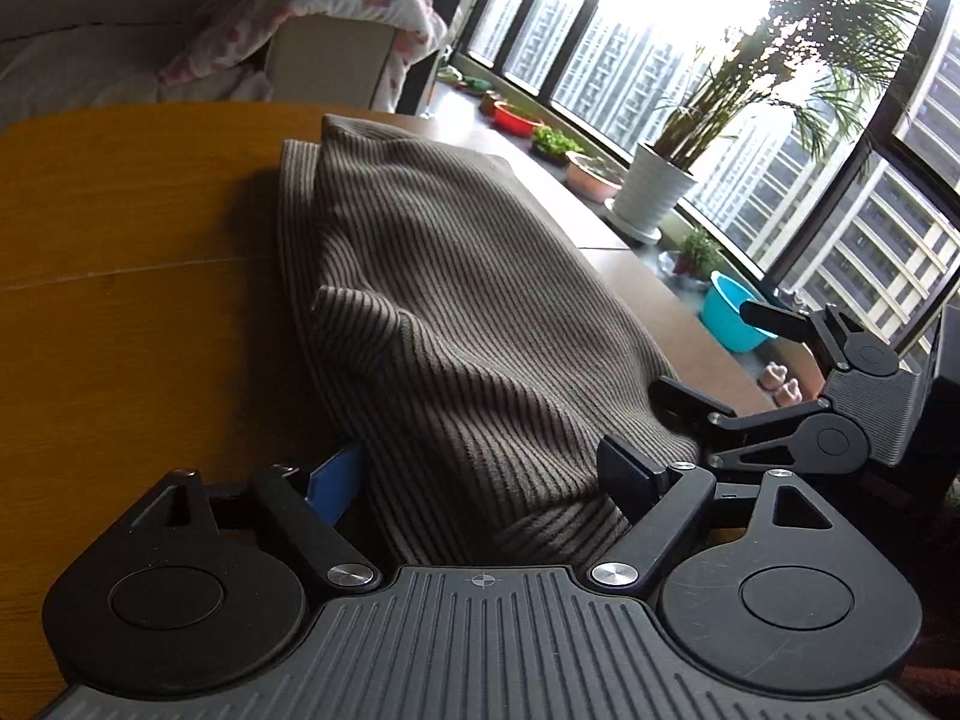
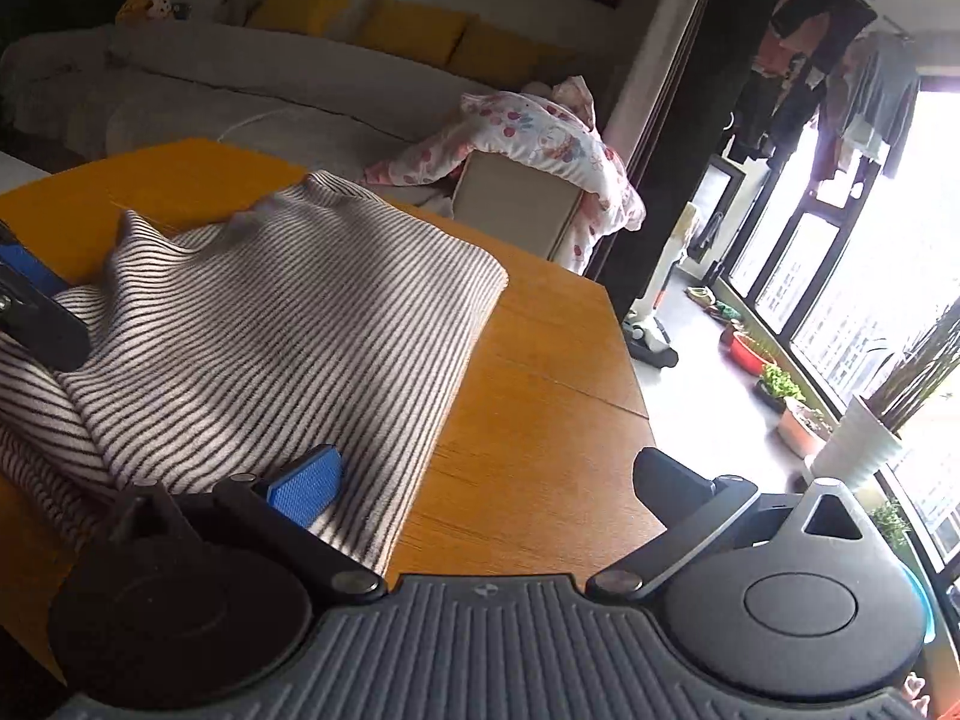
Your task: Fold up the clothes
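Two grippers flank a striped garment (image 1: 456, 312) lying folded on the wooden table (image 1: 120, 276). Left gripper (image 1: 480, 480) has its fingers spread wide around the near bulge; right gripper (image 2: 486, 480) also stands open, one blue pad (image 2: 306, 489) resting on cloth at 9 o'clock. Soft ribbed knit (thick, slippery-looking on smooth wood) could bunch or slide if pinched through too few layers, undoing the fold.
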{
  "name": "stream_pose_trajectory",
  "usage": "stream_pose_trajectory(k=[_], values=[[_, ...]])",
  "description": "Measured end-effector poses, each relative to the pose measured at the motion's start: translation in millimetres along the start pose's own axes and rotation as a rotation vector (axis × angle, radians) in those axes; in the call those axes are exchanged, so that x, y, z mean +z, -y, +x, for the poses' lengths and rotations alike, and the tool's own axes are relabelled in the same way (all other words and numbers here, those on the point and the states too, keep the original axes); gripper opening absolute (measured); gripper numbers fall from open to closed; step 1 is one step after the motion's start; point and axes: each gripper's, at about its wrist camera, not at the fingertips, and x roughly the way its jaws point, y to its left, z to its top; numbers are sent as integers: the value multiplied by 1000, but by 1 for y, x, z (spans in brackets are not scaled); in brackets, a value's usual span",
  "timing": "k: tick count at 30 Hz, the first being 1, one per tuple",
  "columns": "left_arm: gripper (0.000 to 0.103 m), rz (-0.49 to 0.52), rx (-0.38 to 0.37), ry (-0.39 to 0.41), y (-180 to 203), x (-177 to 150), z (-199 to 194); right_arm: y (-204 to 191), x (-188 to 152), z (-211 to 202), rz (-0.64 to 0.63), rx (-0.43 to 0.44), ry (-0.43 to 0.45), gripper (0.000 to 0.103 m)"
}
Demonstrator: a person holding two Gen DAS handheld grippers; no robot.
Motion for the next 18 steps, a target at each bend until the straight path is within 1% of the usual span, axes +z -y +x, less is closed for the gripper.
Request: stream_pose_trajectory(k=[2, 3, 5, 6, 7, 8, 9, 11, 12, 14, 15, 17, 18], values=[[88, 20, -53, 3, 4, 3, -8, 9, 0, 1, 15, 0, -6, 103], [89, 29, -68, 24, 6, 6, -14, 14, 0, -1, 31, 10, -6, 103], [93, 29, -66, 91, 8, 16, -25, 24, 1, -6, 80, 37, 3, 103], [93, 27, -61, 125, 8, 21, -31, 29, 1, -9, 105, 51, 7, 103], [93, 22, -60, 156, 9, 28, -33, 33, 2, -14, 144, 76, 17, 103], [93, 18, -60, 166, 9, 32, -29, 34, 5, -17, 184, 113, 30, 103], [93, 15, -60, 163, 8, 35, -23, 36, 8, -21, 223, 151, 43, 103], [91, 9, -58, 158, 6, 41, -9, 31, 13, -27, 277, 252, 62, 103], [89, 5, -32, 133, 3, 40, 2, 25, 13, -29, 270, 292, 59, 103], [84, -4, 50, 51, -5, 36, 27, 1, 10, -27, 173, 307, 16, 103], [82, -2, 76, 37, -7, 33, 34, -11, 5, -25, 120, 287, -13, 103], [82, 38, 92, 52, -7, 29, 32, -13, -2, -26, 134, 286, -20, 103], [83, 41, 97, 50, -6, 28, 30, -14, -6, -27, 142, 286, -24, 103]])
